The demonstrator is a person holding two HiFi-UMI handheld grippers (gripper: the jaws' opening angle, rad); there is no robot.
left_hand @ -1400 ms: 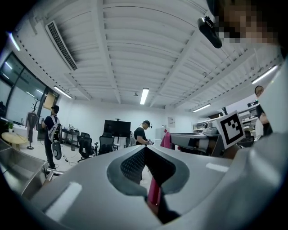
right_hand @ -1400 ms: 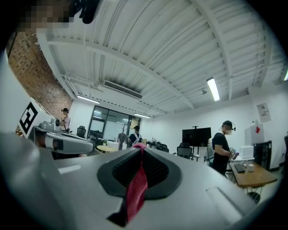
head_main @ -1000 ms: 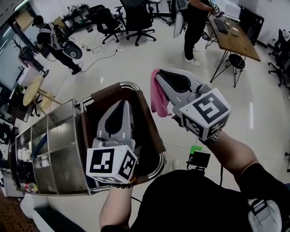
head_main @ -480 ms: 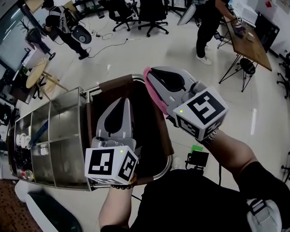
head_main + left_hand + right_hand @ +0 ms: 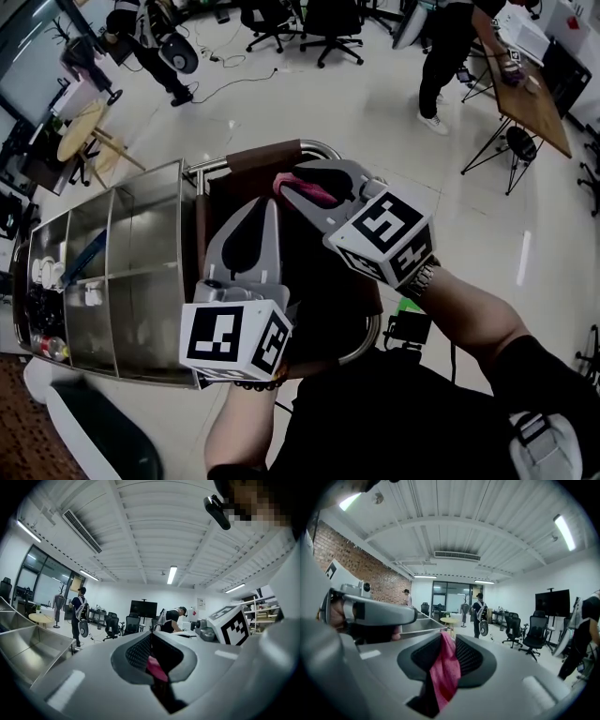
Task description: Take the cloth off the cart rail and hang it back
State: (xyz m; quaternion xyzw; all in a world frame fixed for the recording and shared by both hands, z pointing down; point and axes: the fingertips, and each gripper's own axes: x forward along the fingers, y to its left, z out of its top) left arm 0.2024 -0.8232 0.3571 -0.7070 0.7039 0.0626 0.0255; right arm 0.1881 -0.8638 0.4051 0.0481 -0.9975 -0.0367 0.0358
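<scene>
Over the cart (image 5: pixel 141 281), brown bag (image 5: pixel 262 156) hung at its end, rail (image 5: pixel 319 145) just beyond. Right gripper (image 5: pixel 286 178) above the bag, near the rail but not across it, jaws opening, cloth (image 5: pixel 444 672) hanging loose between them. Left gripper (image 5: pixel 272 211) just beside, jaws pressed together; pink sliver behind the tips, cannot tell what.

Worst: letting go short of the rail and losing the cloth into the bag. Less bad: draping it unevenly, then watching it slide off. Least: catching it on a pad and dragging it back off when pulling away.
</scene>
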